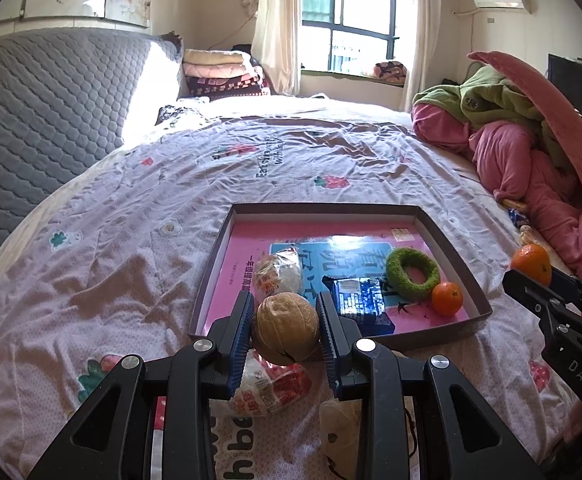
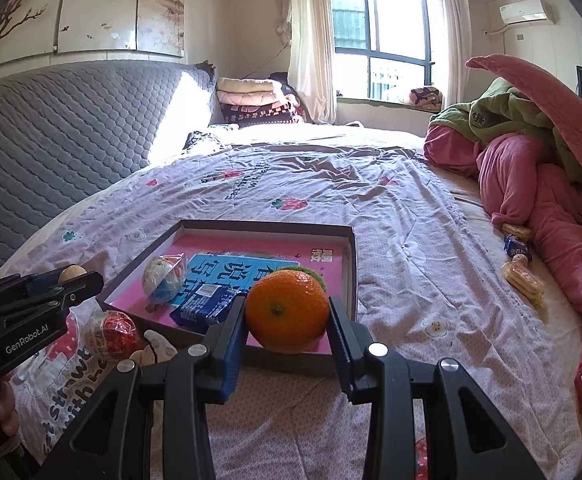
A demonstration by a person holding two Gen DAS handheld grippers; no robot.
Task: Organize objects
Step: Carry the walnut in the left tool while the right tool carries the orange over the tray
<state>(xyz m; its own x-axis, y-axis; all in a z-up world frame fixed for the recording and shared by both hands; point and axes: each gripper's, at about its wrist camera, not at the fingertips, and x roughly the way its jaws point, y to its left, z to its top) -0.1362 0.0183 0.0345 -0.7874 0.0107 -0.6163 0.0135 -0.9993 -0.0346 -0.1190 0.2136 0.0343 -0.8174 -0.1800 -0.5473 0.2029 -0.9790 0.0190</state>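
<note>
L gripper – jaws clamped on a walnut, held between both pads, pointing fwd and downward. R gripper – jaws closed on an orange, gripped mid-pad, same downward tilt. Part of a hand visible behind L gripper.

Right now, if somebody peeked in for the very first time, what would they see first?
Probably the two things being held up: a bright tangerine pinched in the right tool and a brown walnut pinched in the left tool, both over the near edge of the box. Next, the shallow box on the strawberry bedsheet, with a fuzzy green ring, a blue packet and another small tangerine inside.
</note>
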